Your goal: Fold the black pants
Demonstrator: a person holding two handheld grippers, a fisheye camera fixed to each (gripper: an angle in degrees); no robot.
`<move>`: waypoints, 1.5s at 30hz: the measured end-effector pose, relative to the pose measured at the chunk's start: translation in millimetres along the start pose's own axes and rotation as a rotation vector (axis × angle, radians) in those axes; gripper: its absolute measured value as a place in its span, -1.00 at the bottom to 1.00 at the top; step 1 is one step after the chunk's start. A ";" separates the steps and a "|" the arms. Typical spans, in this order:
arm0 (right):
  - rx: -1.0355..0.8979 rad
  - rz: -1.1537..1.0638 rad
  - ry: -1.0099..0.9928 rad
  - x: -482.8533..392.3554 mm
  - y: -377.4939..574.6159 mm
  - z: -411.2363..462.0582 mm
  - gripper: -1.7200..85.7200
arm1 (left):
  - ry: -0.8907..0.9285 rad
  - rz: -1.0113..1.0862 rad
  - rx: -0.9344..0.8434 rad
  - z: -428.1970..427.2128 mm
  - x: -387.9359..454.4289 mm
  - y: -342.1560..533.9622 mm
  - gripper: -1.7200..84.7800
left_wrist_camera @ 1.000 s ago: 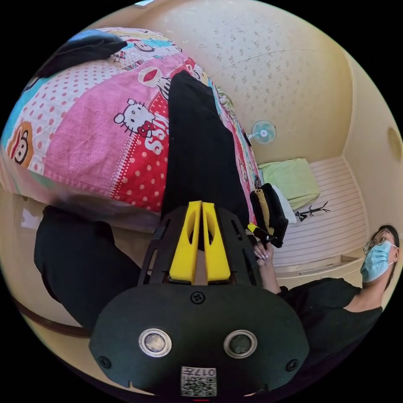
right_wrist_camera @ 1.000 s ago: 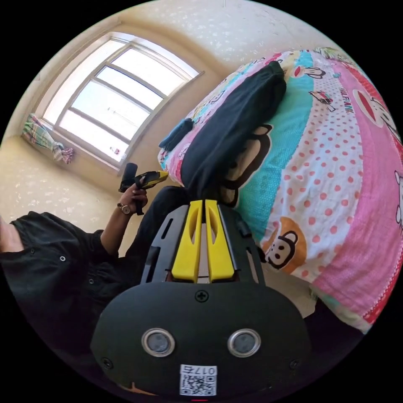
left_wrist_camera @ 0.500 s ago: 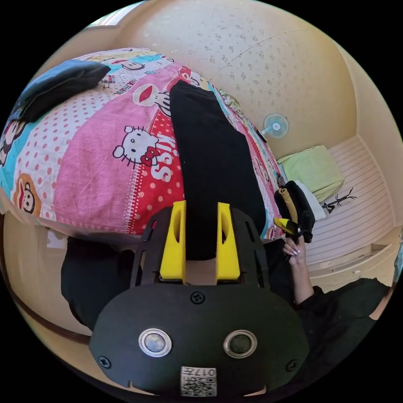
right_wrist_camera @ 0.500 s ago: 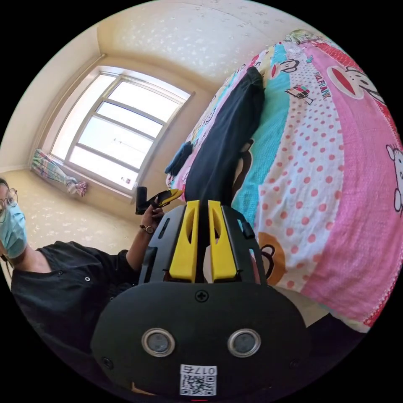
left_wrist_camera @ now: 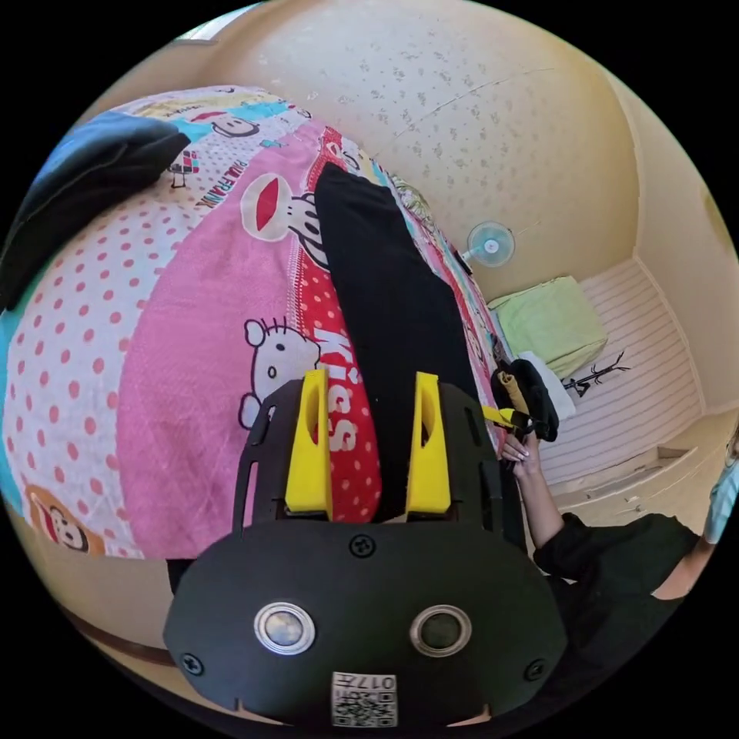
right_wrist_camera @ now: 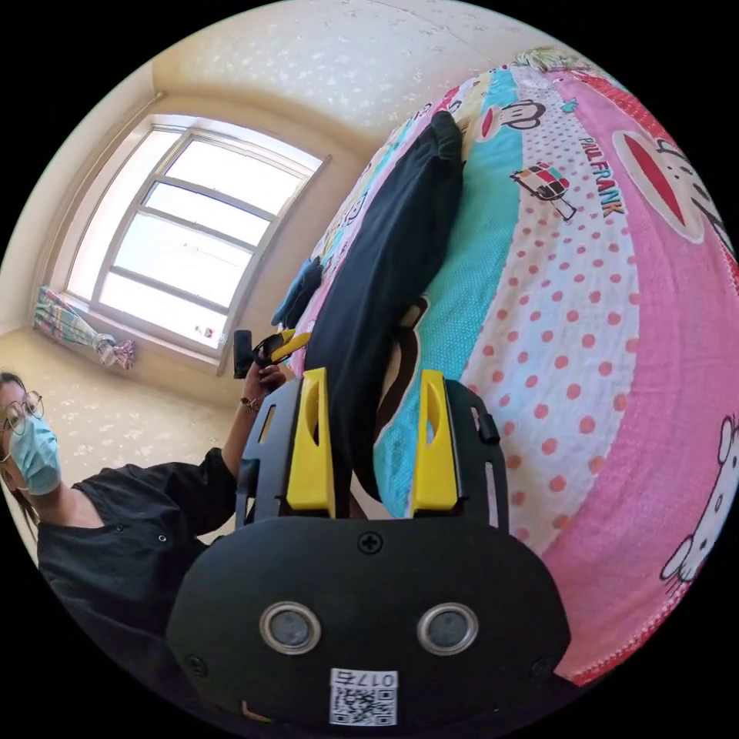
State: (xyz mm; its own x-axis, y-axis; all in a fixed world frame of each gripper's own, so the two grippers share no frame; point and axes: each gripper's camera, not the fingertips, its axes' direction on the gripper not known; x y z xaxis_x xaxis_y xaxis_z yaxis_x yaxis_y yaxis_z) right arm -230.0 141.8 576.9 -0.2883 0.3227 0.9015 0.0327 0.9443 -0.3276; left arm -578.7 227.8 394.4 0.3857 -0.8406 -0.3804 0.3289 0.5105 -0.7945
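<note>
The black pants lie spread on a cartoon-print bedspread (left_wrist_camera: 192, 308), their two legs set apart. In the left gripper view one leg (left_wrist_camera: 385, 292) runs from the far side of the bed down between the jaws of my left gripper (left_wrist_camera: 369, 379), which is open and not pressing on it. The other leg (left_wrist_camera: 85, 169) lies at the upper left. In the right gripper view that leg (right_wrist_camera: 385, 254) ends between the jaws of my open right gripper (right_wrist_camera: 372, 377). Each view also catches the other gripper in the person's hand: the right gripper (left_wrist_camera: 523, 400) and the left gripper (right_wrist_camera: 265, 350).
A person in a black top (right_wrist_camera: 123, 531) stands at the bed's near edge. A small dark blue cloth (right_wrist_camera: 296, 285) lies on the bed toward the window (right_wrist_camera: 177, 239). A fan (left_wrist_camera: 489, 245) and a green cushion (left_wrist_camera: 550, 323) sit by the far wall.
Both grippers were shut on the pants' leg ends a second ago. The left opened first, then the right, and both leg ends now rest on the bed. Both cameras moved closer over the bedspread.
</note>
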 end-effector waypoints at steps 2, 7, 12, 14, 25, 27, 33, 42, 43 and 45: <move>-0.013 0.017 -0.059 3.2 -8.0 10.7 -0.63 | 0.061 -0.026 0.017 6.3 -7.5 1.2 -0.64; 0.063 -0.005 -0.115 -15.3 6.4 28.6 -0.61 | 0.106 -0.009 0.035 15.4 -0.8 38.1 -0.72; 0.028 -0.047 -0.135 -43.7 30.1 43.2 -0.59 | 0.160 0.002 -0.015 30.0 11.5 77.3 -0.75; 0.020 -0.042 -0.123 -49.6 30.7 46.8 -0.60 | 0.129 0.006 -0.024 35.9 16.4 79.0 -0.73; -0.041 0.051 -0.219 -67.2 40.3 85.6 -0.83 | 0.334 -0.033 -0.127 71.0 10.3 97.4 -0.82; -0.034 0.054 -0.311 -73.4 58.8 81.8 -0.89 | 0.374 -0.051 -0.112 66.5 12.3 112.9 -0.85; 0.015 -0.153 -0.441 -152.9 117.3 44.0 -0.95 | 0.587 0.172 -0.050 22.4 76.9 167.3 -0.89; 0.126 -0.664 -0.275 -385.9 188.6 -69.8 -0.97 | 0.766 0.652 0.213 -97.2 265.6 209.4 -0.90; 0.136 -0.703 -0.254 -403.3 192.5 -77.3 -0.97 | 0.778 0.720 0.243 -113.8 294.6 209.8 -0.90; 0.185 -0.855 -0.198 -470.5 209.1 -107.9 -0.97 | 0.811 0.828 0.288 -138.8 338.6 210.9 -0.90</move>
State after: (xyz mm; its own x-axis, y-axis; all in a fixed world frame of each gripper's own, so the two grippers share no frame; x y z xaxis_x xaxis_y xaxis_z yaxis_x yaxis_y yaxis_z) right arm 15.8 194.4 114.8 -0.3036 -0.5196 0.7987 -0.4184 0.8258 0.3782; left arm -498.4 25.7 32.3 -0.0513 -0.0537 -0.9972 0.4577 0.8862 -0.0713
